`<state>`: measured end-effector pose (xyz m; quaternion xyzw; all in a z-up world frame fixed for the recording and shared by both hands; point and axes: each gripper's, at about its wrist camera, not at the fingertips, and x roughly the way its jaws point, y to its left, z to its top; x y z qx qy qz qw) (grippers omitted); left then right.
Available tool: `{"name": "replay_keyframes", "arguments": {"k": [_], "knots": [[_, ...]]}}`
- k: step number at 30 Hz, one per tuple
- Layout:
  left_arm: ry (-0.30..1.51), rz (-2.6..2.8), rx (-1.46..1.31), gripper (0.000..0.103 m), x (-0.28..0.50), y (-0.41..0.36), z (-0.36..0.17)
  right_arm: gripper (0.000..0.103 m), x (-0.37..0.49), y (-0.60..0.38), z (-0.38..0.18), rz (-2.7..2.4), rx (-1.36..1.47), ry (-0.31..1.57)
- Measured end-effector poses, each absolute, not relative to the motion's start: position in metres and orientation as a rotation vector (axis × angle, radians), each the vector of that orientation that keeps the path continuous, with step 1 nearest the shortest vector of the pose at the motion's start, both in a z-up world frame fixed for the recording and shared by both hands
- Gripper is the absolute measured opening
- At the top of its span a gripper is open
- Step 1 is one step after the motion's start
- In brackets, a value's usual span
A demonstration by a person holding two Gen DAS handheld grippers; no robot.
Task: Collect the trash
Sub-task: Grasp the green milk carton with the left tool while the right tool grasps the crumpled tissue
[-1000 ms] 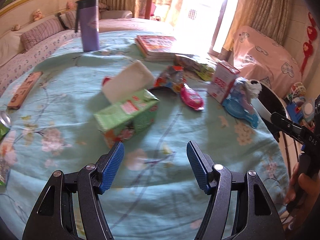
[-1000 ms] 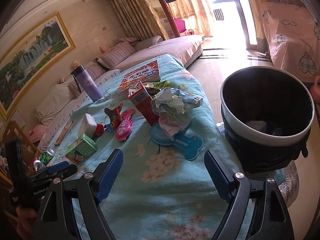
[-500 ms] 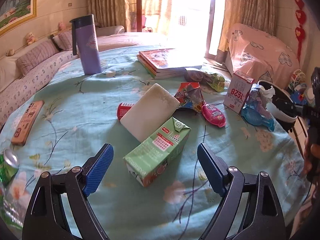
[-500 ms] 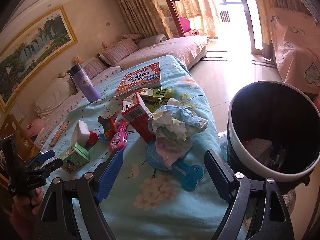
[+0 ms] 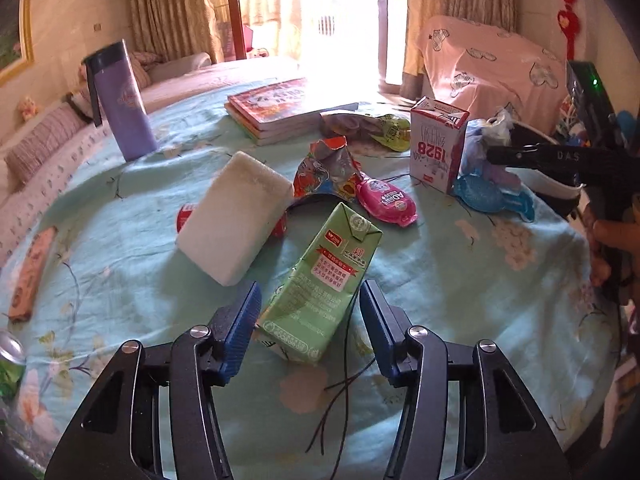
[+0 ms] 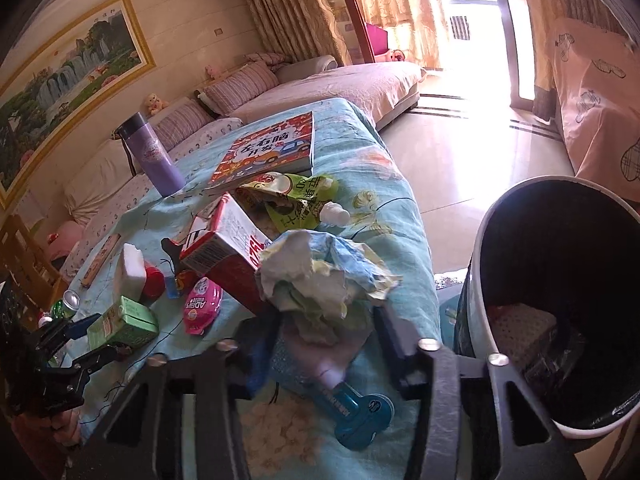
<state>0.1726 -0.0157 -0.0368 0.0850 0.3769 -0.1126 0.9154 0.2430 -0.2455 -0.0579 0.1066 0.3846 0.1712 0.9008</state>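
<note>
My left gripper (image 5: 308, 320) was closing around the light, crushable green carton (image 5: 320, 280) low-centre, my right gripper (image 6: 320, 344) closing round soft crumpled paper (image 6: 320, 276).

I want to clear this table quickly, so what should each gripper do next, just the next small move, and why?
Probably finish both closings, then lift. The left gripper is closing with the green carton between its pads, not yet pressed. The right gripper is closing around the crumpled paper wad, though blur hides the contact. The bin stands open beside the table's edge.
</note>
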Motion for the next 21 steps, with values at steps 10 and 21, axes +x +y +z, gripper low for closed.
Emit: {"name": "replay_keyframes", "arguments": {"k": [10,21], "knots": [[0.83,-0.28,0.137,0.001,0.165,-0.043,-0.027,0.01,0.205,-0.263,-0.041,0.369,0.272,0.741],[0.81,-0.221,0.112,0.074,0.151,-0.034,-0.022,0.01,0.171,-0.27,-0.032,0.39,0.328,0.722]]}}
